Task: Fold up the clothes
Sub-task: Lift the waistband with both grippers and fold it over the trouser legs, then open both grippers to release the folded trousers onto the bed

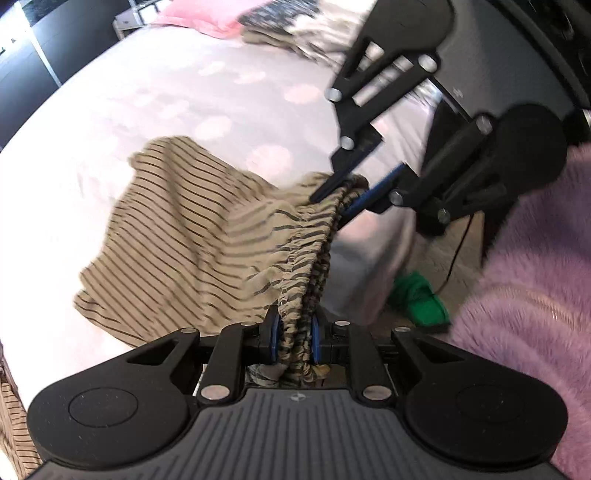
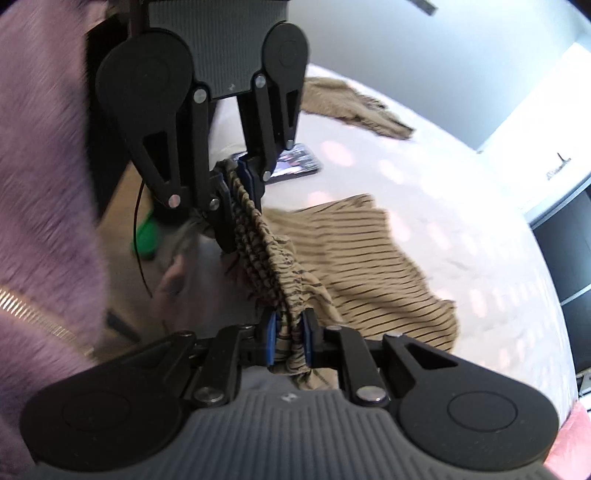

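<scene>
The left claw (image 1: 294, 338) points steeply down with its blue pads closed narrow on the gathered elastic waistband (image 1: 306, 258) of the tan striped shorts (image 1: 177, 236). The right claw (image 2: 288, 341) pinches the same waistband further along, also narrow and angled down, so the band runs taut between the two. The rest of the shorts hangs from the band and drapes onto the pale bed (image 1: 155, 99). Beside the claws is the person's fuzzy pink sleeve (image 1: 528, 280). Further out on the bed lie a second tan striped garment (image 2: 354, 107), a phone (image 2: 295, 164), a pink pillow (image 1: 199, 16) and a patterned heap (image 1: 280, 26). Something green (image 1: 421, 299) lies on the floor.
</scene>
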`<state>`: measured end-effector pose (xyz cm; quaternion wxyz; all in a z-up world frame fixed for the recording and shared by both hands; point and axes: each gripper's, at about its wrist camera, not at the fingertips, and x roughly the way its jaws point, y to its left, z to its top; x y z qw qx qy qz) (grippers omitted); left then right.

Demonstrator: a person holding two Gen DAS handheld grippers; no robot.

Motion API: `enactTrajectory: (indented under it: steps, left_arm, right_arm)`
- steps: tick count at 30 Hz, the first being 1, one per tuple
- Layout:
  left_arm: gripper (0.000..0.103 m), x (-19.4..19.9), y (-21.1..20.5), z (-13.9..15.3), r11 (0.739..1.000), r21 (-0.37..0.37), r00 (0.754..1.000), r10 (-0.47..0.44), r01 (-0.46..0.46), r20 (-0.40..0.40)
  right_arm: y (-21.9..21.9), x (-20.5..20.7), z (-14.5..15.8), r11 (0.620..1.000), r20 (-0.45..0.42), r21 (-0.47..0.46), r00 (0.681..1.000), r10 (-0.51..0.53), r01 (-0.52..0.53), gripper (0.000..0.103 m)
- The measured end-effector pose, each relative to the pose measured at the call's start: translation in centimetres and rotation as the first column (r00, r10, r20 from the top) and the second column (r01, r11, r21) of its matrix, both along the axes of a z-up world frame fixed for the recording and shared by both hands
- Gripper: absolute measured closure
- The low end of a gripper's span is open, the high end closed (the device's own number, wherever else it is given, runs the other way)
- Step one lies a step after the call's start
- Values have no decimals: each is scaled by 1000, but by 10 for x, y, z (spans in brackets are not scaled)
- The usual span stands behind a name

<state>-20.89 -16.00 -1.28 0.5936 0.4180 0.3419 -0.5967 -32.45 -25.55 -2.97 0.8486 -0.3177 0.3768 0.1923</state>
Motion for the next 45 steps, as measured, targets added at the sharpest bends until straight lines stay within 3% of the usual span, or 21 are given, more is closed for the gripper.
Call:
enactTrajectory:
  steps: [5, 10, 22, 25, 27, 31, 33, 35, 37, 40, 45]
  left_arm:
    - [88, 51, -19, 18, 995, -52, 995, 84, -87, -60]
    - [87, 108, -44, 17, 985, -89, 987, 141, -147, -74]
    - [79, 207, -82, -34, 933, -63, 930, 345, -355, -128]
    - [77, 222, -88, -48, 917, -39, 910, 389, -398, -140]
    - [68, 224, -91, -51, 911, -31, 908, 405, -410, -112]
    - [59, 232, -90, -49, 890, -66, 891, 448, -452, -70]
    - [54, 241, -85, -46, 864, -81, 867, 490, -497, -90]
    - [53, 249, -79, -43, 835, -91, 839, 533, -543, -113]
    - [53, 254, -74, -38, 812, -104, 818, 562, -574, -127]
    - [53, 251, -66, -28, 791, -135, 802, 585, -597, -122]
    - [53, 239, -47, -12, 775, -175, 795, 596, -607, -117]
  right_arm:
    - [-25, 57, 14, 993, 66, 49, 992, -111, 108, 87]
    - [-46, 107, 25, 973, 69, 101, 974, -215, 207, 87]
    - [-82, 239, -39, 913, -50, 153, 926, -374, 377, 87]
    - [-88, 240, -44, 899, -77, 157, 913, -401, 408, 87]
    - [-90, 245, -52, 890, -87, 159, 904, -418, 427, 87]
    - [-91, 260, -70, 869, -99, 149, 882, -461, 471, 85]
    - [-92, 270, -76, 849, -114, 163, 864, -490, 503, 81]
    - [-95, 275, -75, 819, -120, 192, 842, -527, 540, 68]
    - [-100, 275, -69, 787, -118, 220, 817, -565, 576, 65]
    - [-111, 262, -55, 724, -128, 282, 772, -622, 630, 58]
    - [-126, 232, -40, 614, -169, 372, 702, -692, 696, 56]
